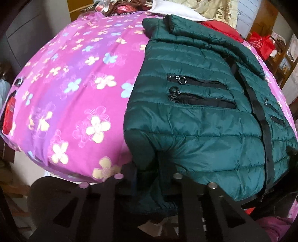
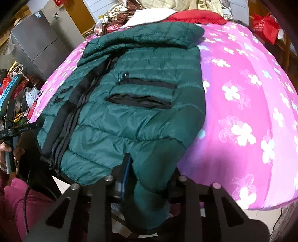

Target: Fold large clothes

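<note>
A dark green quilted jacket (image 1: 195,121) lies front up on a pink flowered bedspread (image 1: 74,93), its collar at the far end and its black zip running down the middle. The near hem hangs over the bed's front edge. My left gripper (image 1: 147,167) is shut on the hem's left corner, where green fabric bunches between the dark fingers. In the right wrist view the same jacket (image 2: 130,111) fills the middle. There my right gripper (image 2: 147,178) is shut on a fold of the hem's right corner, which droops between its fingers.
A red garment (image 2: 195,16) and a white cloth lie past the collar among piled bedding. A red bag (image 2: 264,26) hangs far right. A grey fridge (image 2: 37,42) and floor clutter stand left. The person's pink sleeve (image 2: 28,204) is near left.
</note>
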Action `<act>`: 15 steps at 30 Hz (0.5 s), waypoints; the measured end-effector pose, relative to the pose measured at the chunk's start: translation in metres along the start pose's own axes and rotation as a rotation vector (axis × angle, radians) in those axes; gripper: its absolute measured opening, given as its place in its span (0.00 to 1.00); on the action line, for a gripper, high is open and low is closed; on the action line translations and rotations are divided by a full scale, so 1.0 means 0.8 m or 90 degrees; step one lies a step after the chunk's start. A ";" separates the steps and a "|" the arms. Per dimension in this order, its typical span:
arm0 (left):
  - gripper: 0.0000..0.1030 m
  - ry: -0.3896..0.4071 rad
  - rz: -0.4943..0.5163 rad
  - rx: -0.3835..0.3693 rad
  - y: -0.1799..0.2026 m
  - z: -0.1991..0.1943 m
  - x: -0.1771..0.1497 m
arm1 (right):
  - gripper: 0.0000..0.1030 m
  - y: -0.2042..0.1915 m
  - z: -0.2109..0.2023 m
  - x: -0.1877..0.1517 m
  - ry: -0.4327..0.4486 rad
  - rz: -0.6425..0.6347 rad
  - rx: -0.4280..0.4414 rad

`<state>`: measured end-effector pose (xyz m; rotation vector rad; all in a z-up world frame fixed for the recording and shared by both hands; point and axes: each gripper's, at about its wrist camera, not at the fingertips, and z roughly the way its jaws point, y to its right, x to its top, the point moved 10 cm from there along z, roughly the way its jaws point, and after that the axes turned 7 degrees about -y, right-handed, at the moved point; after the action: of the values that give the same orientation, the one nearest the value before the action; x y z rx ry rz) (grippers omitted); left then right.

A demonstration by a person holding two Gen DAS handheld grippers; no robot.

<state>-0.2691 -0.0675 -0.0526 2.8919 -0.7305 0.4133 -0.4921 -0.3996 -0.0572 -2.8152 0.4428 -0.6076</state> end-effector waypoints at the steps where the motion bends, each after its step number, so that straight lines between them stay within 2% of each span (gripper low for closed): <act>1: 0.00 0.006 -0.003 -0.002 0.000 -0.004 0.002 | 0.24 -0.001 -0.003 0.001 0.003 -0.002 0.000; 7: 0.00 0.062 -0.019 -0.037 0.001 -0.046 0.027 | 0.20 -0.007 -0.032 0.022 0.033 -0.012 0.004; 15: 0.00 0.134 -0.032 -0.042 0.002 -0.093 0.083 | 0.20 -0.008 -0.081 0.072 0.100 -0.011 0.012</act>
<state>-0.2309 -0.0844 0.0383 2.7439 -0.6245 0.6609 -0.4683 -0.4231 0.0232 -2.7673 0.4383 -0.8358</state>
